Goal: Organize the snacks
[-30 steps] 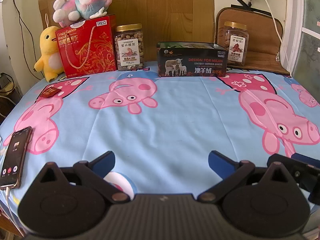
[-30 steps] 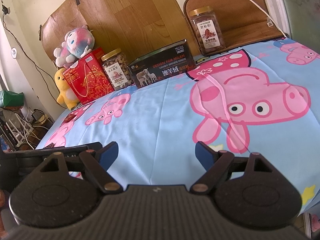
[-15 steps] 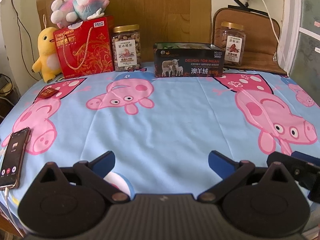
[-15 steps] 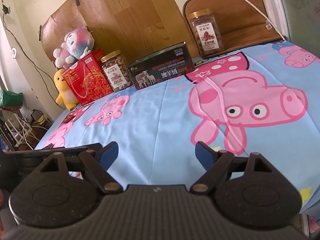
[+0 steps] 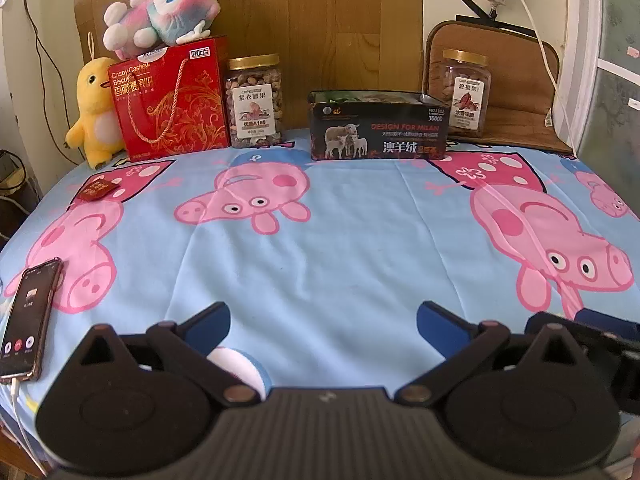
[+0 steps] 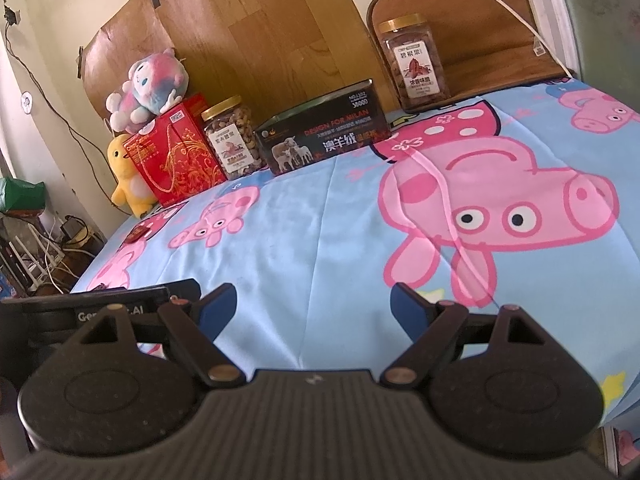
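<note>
Along the back of the table stand a red cashew biscuit box (image 5: 170, 98) (image 6: 176, 160), a gold-lidded nut jar (image 5: 255, 102) (image 6: 232, 142), a dark open tin (image 5: 378, 130) (image 6: 326, 138) and a second nut jar (image 5: 466, 92) (image 6: 414, 62) on the right. A small red snack packet (image 5: 97, 189) (image 6: 138, 234) lies flat at the left. My left gripper (image 5: 323, 322) is open near the front edge, holding nothing. My right gripper (image 6: 314, 306) is also open and empty, beside the left one.
A yellow duck plush (image 5: 96, 112) and a pink-blue plush (image 5: 160, 8) sit at the back left. A phone (image 5: 28, 316) with a cable lies at the front left edge. The table has a blue pig-print cloth (image 5: 340, 248). A brown cushion (image 5: 516, 92) leans behind the right jar.
Both views have drawn back a little from the row of snacks. Both grippers stay open and empty.
</note>
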Demonstrator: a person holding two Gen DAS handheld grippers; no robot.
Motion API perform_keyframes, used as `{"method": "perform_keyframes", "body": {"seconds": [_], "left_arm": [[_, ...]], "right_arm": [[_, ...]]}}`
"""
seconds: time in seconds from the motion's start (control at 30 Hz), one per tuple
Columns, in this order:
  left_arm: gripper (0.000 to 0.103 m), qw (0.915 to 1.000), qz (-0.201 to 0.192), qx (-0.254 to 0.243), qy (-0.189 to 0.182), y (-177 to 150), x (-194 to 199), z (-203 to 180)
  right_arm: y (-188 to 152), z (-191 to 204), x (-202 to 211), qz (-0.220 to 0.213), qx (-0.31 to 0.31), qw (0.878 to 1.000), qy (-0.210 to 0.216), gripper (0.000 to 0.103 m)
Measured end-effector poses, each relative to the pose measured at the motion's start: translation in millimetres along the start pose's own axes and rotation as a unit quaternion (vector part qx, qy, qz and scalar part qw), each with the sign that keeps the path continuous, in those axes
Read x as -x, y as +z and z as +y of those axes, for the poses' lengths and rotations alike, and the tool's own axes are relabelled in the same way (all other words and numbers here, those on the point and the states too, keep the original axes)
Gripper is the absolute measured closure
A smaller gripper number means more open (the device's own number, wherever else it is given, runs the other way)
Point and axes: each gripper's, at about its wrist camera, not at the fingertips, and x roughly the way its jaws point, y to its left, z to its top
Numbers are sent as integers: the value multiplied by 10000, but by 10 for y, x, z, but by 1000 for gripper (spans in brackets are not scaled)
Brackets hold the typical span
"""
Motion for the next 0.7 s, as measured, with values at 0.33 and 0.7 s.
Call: {"method": "perform_keyframes", "body": {"seconds": [0.33,0.7], "left_arm": [[0,10000,-3,-14,19,-4,-2,-8],[0,9999,-69,-27,149,-6,7,-3]], "right_arm": [[-7,-6,-7,-15,-4,10000,19,17],[-7,-11,-11,-10,-3,10000,25,17]]}}
